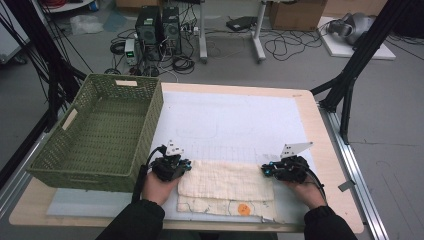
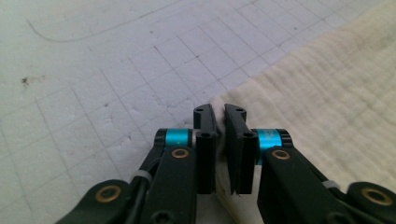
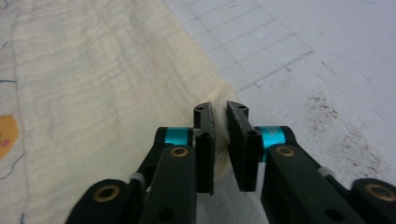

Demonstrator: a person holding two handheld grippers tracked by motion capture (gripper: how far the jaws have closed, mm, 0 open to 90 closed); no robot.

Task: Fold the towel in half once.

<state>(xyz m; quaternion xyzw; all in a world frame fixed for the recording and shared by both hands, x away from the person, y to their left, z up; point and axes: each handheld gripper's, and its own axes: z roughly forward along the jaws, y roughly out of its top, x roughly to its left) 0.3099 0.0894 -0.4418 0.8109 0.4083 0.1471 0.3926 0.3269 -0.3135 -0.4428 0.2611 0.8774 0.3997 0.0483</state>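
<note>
A cream cloth [image 1: 225, 182] lies folded on the white mat near the table's front edge. Its lower layer sticks out at the front and carries an orange patch [image 1: 243, 209]. My left gripper [image 1: 187, 166] is at the cloth's far left corner. In the left gripper view the jaws [image 2: 219, 112] stand nearly together, with the corner of the cloth [image 2: 327, 93] pinched between them. My right gripper [image 1: 264, 171] is at the far right corner. There too the jaws [image 3: 219, 109] are closed on a bunched corner of the cloth [image 3: 102, 84].
A green woven basket [image 1: 150, 125] stands empty on the table's left side, close to my left gripper. The white gridded mat [image 1: 230, 120] stretches bare beyond the cloth. Computers and cables sit on the floor past the table's far edge.
</note>
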